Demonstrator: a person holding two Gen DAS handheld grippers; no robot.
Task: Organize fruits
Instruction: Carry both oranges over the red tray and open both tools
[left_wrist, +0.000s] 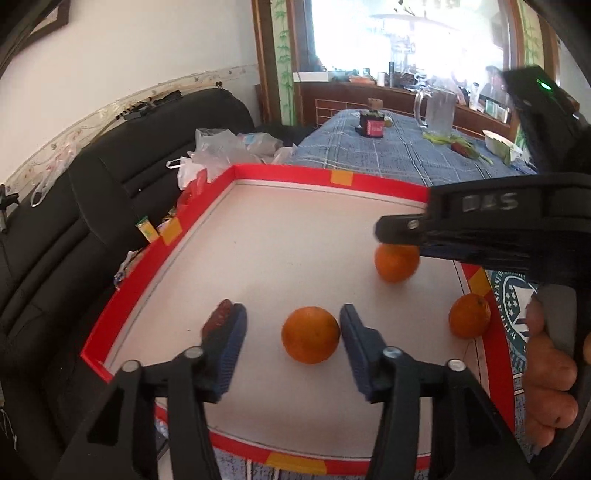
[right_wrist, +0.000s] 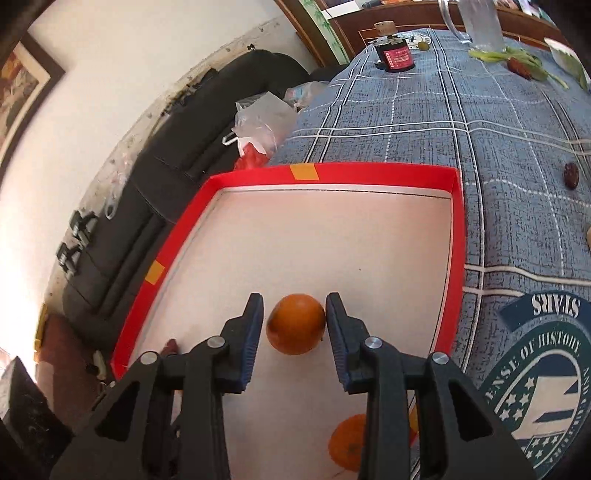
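A red-rimmed white tray (left_wrist: 155, 266) (right_wrist: 458, 236) holds three oranges. My left gripper (left_wrist: 293, 332) is open, with one orange (left_wrist: 311, 335) on the tray floor between its fingers, nearer the right one. A dark red date (left_wrist: 218, 318) lies just left of the left finger. My right gripper (right_wrist: 294, 323) has an orange (right_wrist: 295, 324) between its fingers; the right pad touches it and a thin gap shows on the left. From the left wrist view that orange (left_wrist: 396, 263) sits under the right gripper's fingers. A third orange (left_wrist: 469, 315) (right_wrist: 347, 446) lies by the tray's right rim.
The tray sits on a blue plaid cloth (right_wrist: 517, 155) with a round emblem (right_wrist: 546, 373). A loose date (right_wrist: 571, 175), a red-labelled jar (right_wrist: 395, 55), a glass jug (left_wrist: 437, 110) and greens lie farther back. A black sofa (left_wrist: 110, 177) with plastic bags is on the left.
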